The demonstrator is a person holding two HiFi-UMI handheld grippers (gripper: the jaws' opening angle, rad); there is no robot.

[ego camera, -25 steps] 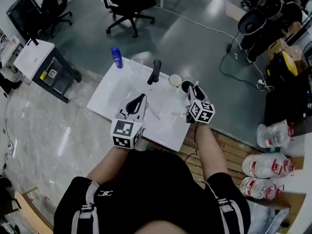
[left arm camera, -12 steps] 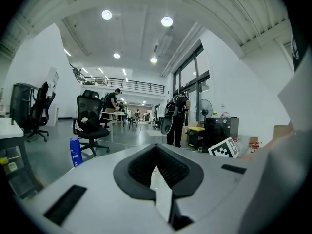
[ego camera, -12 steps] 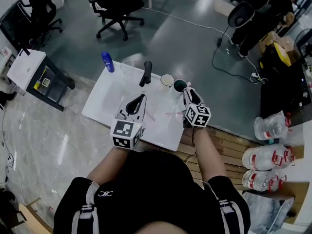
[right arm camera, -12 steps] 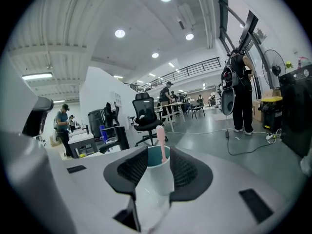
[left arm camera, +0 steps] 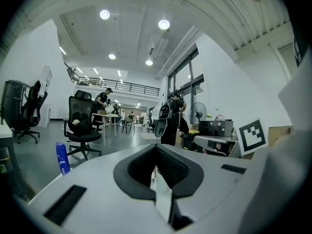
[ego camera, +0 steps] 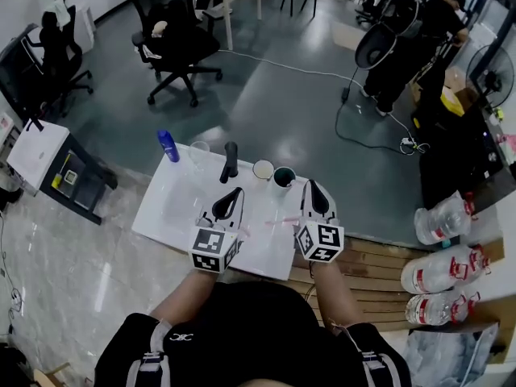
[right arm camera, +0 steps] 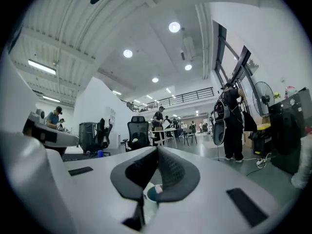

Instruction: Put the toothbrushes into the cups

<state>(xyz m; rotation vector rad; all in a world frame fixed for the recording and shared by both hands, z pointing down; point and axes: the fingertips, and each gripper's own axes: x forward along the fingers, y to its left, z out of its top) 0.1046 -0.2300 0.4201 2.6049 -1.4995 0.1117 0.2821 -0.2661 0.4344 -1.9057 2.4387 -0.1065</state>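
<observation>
In the head view we see the right tongs [ego camera: 310,188] lifted off the desk [ego camera: 169,208]. A second ago they sat low and open beside the pink toothbrush [ego camera: 280,220]. Their jaws have just been closing, and the pink toothbrush now juts leftward from near their base. We judge the pickup made, so both hands are loaded and the drop into the cups comes next. The white cup [ego camera: 263,169] and the dark green cup [ego camera: 283,176] stand side by side near the desk's far edge, just beyond both tongs. The left tongs [ego camera: 236,193] hover beside the right ones over the desk's near half.

In the left gripper view we find what the head view barely shows. The left tongs are pressed together on a pale toothbrush [left arm camera: 163,199], its handle running back toward the camera. No cup appears here.

In the right gripper view the pads are together on a small pink piece [right arm camera: 159,188], which we take for the pink toothbrush. Just beyond it we see the dark green cup's [right arm camera: 152,194] mouth, so that cup looks the likelier target.
</observation>
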